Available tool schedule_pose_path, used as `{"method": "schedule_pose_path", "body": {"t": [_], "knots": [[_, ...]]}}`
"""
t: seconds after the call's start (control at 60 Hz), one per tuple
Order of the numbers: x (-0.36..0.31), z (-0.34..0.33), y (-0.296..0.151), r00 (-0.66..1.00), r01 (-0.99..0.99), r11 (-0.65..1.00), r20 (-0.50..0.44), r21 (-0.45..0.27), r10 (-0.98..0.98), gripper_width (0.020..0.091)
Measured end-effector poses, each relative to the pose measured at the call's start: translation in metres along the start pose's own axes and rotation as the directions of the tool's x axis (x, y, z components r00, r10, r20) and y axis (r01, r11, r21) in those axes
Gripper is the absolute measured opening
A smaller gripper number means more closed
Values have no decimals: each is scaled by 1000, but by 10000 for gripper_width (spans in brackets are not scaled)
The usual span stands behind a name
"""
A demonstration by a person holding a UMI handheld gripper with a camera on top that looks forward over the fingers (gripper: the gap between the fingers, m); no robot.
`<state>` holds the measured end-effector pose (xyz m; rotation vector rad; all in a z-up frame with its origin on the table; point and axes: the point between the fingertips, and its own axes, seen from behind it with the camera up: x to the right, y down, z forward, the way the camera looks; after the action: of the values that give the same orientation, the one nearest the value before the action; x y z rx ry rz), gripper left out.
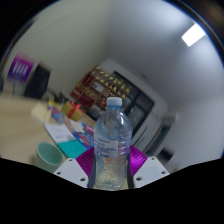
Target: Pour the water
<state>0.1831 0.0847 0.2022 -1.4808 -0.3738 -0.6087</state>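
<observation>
Between the two purple-padded fingers of the tool (111,172) stands a clear plastic water bottle with a white cap (111,140), its long axis upright, and both pads appear to press on its lower body, so I take the tool to be pinching the bottle rather than merely flanking it. Down and to the left of the bottle sits a small pale green cup (47,153) on the light wooden surface (20,125), near the bottle but not touching it; this is the relation the coming move hangs on, as I judge it. If the cup is the receiver, the bottle's mouth must tip leftward and downward toward it, and the white cap looks as if it is on, which would need dealing with before any water could leave. I cannot tell for certain how full the bottle is, though its lower part seems to hold liquid. Around the bottle's middle runs a pale label, but no word on it can be read. Behind the bottle a shelf of colourful packaged goods (100,88) stands against the wall; their packs show reds and yellows, no legible brand. Farther left of the bottle hangs a purple sign (21,70) with white marks I cannot make out.
</observation>
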Motion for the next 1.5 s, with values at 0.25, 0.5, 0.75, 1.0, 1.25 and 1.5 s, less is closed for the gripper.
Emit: {"method": "schedule_pose_path", "body": {"t": [0.25,0.5,0.75,1.0,1.25,1.5], "knots": [[-64,22,61,770,-625,771,70,-120,635,452],[-76,16,94,825,-533,834,131,-146,550,464],[-76,10,97,829,-517,836,134,-185,542,720],[-72,-45,106,805,-533,812,151,-237,573,845],[-40,-150,75,821,-531,823,115,-202,559,844],[-25,-245,28,804,-567,808,106,-162,585,841]]}}
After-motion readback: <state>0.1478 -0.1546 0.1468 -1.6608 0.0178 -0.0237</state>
